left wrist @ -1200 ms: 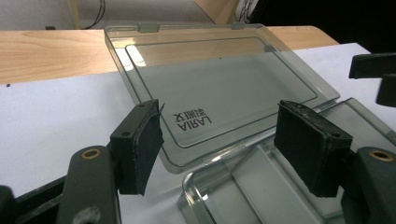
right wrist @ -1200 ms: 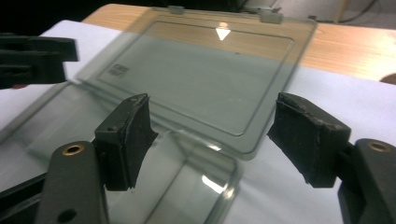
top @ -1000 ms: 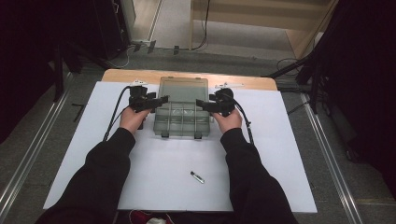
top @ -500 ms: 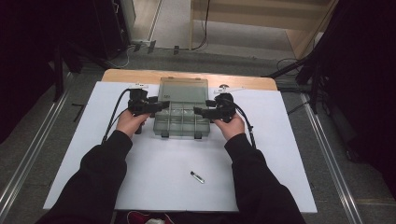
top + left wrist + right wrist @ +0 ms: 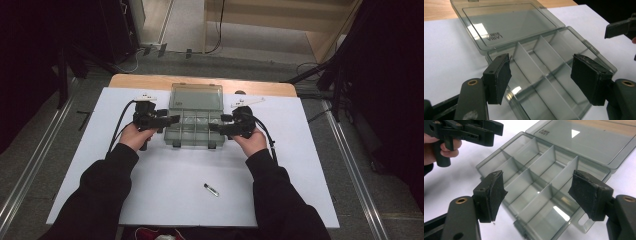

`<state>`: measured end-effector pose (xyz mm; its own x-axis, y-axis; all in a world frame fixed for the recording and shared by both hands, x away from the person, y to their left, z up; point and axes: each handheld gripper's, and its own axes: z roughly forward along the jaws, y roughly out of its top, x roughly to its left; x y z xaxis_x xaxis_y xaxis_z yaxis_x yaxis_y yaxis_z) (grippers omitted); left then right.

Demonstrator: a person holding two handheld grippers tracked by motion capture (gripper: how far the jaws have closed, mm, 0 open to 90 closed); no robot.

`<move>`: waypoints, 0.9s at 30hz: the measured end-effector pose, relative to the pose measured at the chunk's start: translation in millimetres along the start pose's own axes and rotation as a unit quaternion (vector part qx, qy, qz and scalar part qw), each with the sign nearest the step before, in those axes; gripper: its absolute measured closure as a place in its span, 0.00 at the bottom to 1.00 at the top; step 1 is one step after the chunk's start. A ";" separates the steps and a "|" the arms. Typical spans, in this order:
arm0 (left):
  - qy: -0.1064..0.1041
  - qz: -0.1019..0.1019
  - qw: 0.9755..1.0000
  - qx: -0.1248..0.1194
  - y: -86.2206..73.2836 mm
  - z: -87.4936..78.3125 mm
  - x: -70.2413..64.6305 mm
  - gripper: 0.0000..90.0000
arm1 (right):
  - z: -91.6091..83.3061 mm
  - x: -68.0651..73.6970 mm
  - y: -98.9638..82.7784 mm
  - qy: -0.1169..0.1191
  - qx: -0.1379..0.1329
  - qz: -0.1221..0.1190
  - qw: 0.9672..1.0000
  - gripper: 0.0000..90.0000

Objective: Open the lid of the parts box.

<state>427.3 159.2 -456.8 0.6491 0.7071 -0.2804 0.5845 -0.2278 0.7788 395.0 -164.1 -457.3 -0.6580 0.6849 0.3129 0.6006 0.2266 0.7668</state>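
A clear grey compartment box [image 5: 194, 129] lies in the middle of the white sheet, its lid [image 5: 196, 96] folded back flat on the far side. Several empty compartments show in the left gripper view [image 5: 544, 75] and the right gripper view [image 5: 536, 177]. My left gripper [image 5: 172, 120] hovers at the box's left end, jaws open [image 5: 541, 80] with nothing between them. Over the right end, my right gripper [image 5: 216, 127] also stands open [image 5: 539, 192] and empty. Each gripper points inward toward the other.
A small dark capsule-like item [image 5: 211, 189] lies on the white sheet [image 5: 165, 200] nearer the person, between the forearms. The wooden table edge [image 5: 130, 80] runs along the far side. Metal rails [image 5: 30, 165] flank the table on the floor.
Both hands have drawn back a little toward the person, so the grippers now sit over the box's near half. The box and lid have not moved.
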 end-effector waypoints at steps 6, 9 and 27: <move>-0.006 0.009 1.000 0.005 -5.3 -6.5 -7.6 0.35 | -4.9 7.9 -6.4 0.019 0.003 -0.001 1.000 0.31; -0.013 0.009 1.000 0.005 -7.8 -8.8 -10.6 0.35 | -6.9 13.7 -8.7 0.018 0.008 -0.011 1.000 0.31; -0.033 0.030 0.999 0.029 -24.4 -24.8 -30.7 0.35 | -19.2 31.1 -21.5 0.044 0.035 -0.044 0.997 0.31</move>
<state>381.0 159.7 -453.3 0.7131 0.6460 -0.2723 0.5702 -0.3084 0.7614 352.9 -160.9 -453.3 -0.7441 0.5985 0.2967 0.5678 0.3326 0.7530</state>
